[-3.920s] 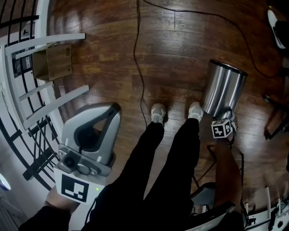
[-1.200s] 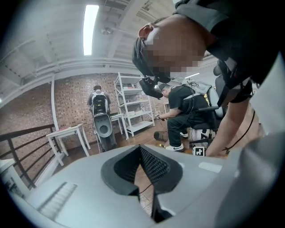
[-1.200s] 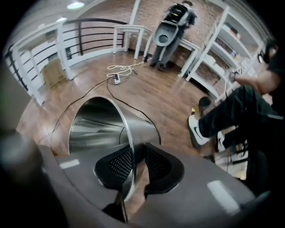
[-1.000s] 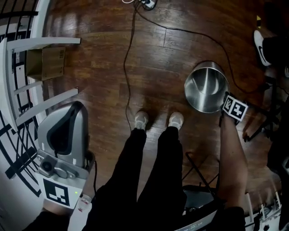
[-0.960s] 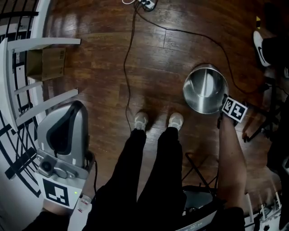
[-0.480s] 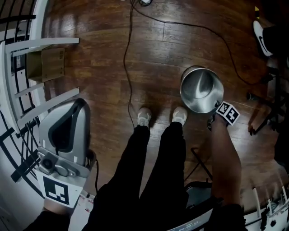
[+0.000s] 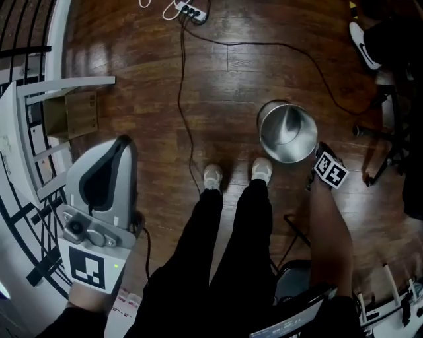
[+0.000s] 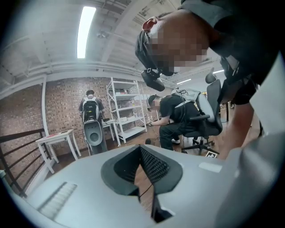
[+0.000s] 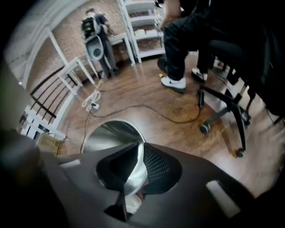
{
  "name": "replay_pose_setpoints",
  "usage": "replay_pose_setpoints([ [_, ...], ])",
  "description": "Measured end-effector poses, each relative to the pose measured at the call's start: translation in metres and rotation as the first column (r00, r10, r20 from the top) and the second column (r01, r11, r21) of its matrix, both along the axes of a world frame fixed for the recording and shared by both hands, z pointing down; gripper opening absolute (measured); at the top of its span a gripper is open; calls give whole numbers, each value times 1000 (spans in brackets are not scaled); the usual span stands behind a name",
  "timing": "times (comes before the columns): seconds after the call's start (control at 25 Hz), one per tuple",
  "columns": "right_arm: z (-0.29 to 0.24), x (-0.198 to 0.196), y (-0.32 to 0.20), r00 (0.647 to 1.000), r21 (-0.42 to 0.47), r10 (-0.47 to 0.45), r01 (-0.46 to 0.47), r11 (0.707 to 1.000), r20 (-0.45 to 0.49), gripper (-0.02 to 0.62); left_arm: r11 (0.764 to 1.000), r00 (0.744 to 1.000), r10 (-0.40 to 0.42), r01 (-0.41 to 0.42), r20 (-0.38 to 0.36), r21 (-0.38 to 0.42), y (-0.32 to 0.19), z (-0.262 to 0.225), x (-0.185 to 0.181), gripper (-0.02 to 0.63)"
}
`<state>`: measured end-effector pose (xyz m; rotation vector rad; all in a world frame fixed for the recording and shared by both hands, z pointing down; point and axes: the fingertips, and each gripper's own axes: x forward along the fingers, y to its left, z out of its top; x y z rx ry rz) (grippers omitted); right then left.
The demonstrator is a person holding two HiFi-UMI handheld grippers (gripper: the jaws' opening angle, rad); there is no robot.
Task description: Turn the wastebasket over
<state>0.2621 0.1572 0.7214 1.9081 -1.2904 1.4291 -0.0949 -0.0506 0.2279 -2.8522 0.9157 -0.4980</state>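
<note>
The steel wastebasket (image 7: pixel 287 132) stands on the wood floor just in front of my right shoe, open mouth up, its shiny inside showing. My right gripper (image 7: pixel 316 157) reaches down to its near right rim with the jaws closing on it. In the right gripper view the wastebasket's (image 9: pixel 107 133) thin wall runs up between the two pads of my right gripper (image 9: pixel 137 149). My left gripper (image 7: pixel 121 144) hangs far off at the left, shut and empty. In its own view the left gripper (image 8: pixel 140 149) points out across the room.
A black cable (image 7: pixel 182 86) runs from a power strip (image 7: pixel 188 10) past my feet. A cardboard box (image 7: pixel 74 113) sits under white railings at the left. An office chair base (image 7: pixel 383 142) and another person's shoe (image 7: pixel 362 41) lie right of the basket.
The wastebasket earlier showed its side; now its open mouth faces up. Over the last second it and my right gripper shifted a little left and farther away. My left gripper barely moved.
</note>
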Motion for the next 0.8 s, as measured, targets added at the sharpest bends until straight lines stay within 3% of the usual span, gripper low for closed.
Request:
replay_pose_setpoints([
  [0.08, -46, 1, -28, 992, 146, -80, 94, 985, -100, 31, 1000, 999, 18, -18, -28, 1, -4, -9, 5, 0],
  [0.16, -100, -4, -49, 980, 281, -109, 153, 947, -167, 3, 999, 998, 36, -35, -59, 15, -5, -19, 8, 0],
  [0.28, -181, -11, -54, 977, 463, -89, 172, 870, -196, 3, 997, 996, 75, -74, -41, 37, 5, -16, 15, -2],
  [0.36, -229, -11, -52, 980, 537, -45, 145, 831, -195, 3, 998, 998, 54, -56, -36, -38, 8, -10, 18, 0],
  [0.44, -278, -12, -51, 980, 578, -5, 122, 807, -200, 3, 995, 995, 57, -63, -84, -72, 12, -29, 21, -2],
  [0.56, -358, -15, -44, 960, 607, 27, 155, 779, -279, 3, 990, 980, 117, -127, -162, -53, 16, -69, 31, 0],
  [0.8, -470, -24, -21, 924, 627, 20, 243, 740, -382, 3, 975, 948, 222, -210, -229, 78, 18, -142, 44, 0],
])
